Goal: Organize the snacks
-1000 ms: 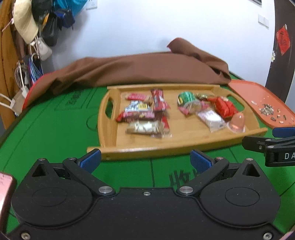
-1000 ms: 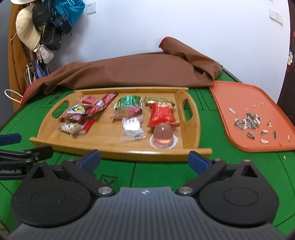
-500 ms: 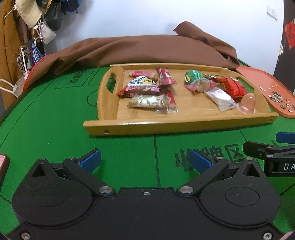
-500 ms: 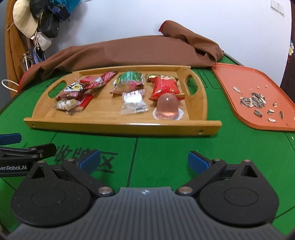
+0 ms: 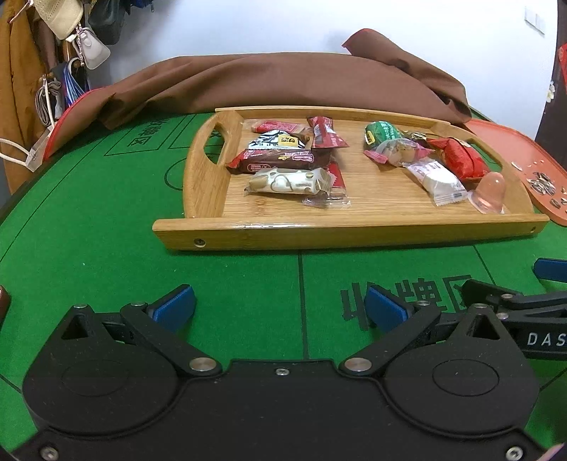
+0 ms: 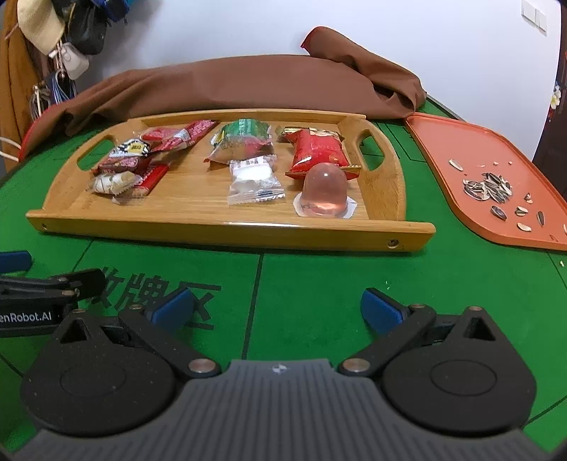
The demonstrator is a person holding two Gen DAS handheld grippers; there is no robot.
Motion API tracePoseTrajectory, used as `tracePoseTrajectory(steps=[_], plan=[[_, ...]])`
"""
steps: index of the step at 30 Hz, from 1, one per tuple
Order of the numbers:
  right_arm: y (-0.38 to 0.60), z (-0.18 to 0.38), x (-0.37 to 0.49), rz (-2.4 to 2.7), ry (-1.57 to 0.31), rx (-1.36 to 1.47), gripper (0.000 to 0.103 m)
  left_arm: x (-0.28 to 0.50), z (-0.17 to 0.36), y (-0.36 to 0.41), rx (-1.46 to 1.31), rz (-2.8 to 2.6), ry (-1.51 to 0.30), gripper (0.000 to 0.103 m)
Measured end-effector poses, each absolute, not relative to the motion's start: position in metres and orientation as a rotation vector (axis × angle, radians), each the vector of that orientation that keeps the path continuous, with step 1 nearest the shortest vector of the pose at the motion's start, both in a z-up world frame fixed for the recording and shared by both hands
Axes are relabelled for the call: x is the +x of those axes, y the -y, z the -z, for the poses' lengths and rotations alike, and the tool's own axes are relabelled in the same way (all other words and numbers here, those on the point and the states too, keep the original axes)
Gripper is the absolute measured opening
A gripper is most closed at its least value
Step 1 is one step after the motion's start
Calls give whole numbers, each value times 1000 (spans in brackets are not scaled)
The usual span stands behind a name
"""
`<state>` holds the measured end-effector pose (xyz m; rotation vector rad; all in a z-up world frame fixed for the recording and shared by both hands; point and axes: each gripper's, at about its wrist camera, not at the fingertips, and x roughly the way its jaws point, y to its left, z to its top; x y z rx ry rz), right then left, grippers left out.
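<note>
A wooden tray (image 5: 347,232) (image 6: 219,232) with handles lies on the green table and holds several wrapped snacks in two groups. The left group has a white bar (image 5: 288,182) and a brown bar (image 5: 283,159). The right group has a green pack (image 6: 244,136), a red pack (image 6: 319,150), a white candy (image 6: 253,181) and a pink jelly cup (image 6: 324,193) (image 5: 490,193). My left gripper (image 5: 280,306) is open and empty, low over the felt in front of the tray. My right gripper (image 6: 276,306) is open and empty beside it, also short of the tray.
An orange tray (image 6: 457,170) with sunflower seeds (image 6: 490,188) lies right of the wooden tray. A brown cloth (image 5: 283,79) is heaped behind it. Bags and a hat (image 5: 60,17) hang at the far left. Green felt (image 5: 88,220) lies open to the left of the tray.
Both grippers have dropped lower and closer to the table, so the tray now looks nearer and sits higher in view. Both stay open and empty. The snacks have not moved.
</note>
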<state>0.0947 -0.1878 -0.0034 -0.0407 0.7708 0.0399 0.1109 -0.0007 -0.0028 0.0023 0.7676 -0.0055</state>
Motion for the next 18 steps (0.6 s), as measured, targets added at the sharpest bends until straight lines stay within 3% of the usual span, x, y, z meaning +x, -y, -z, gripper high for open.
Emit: tracePoseTrajectory(steps=[18], plan=[[187,4,95,-35,-773,-45,103,111,3,1,2,6,-768,103]])
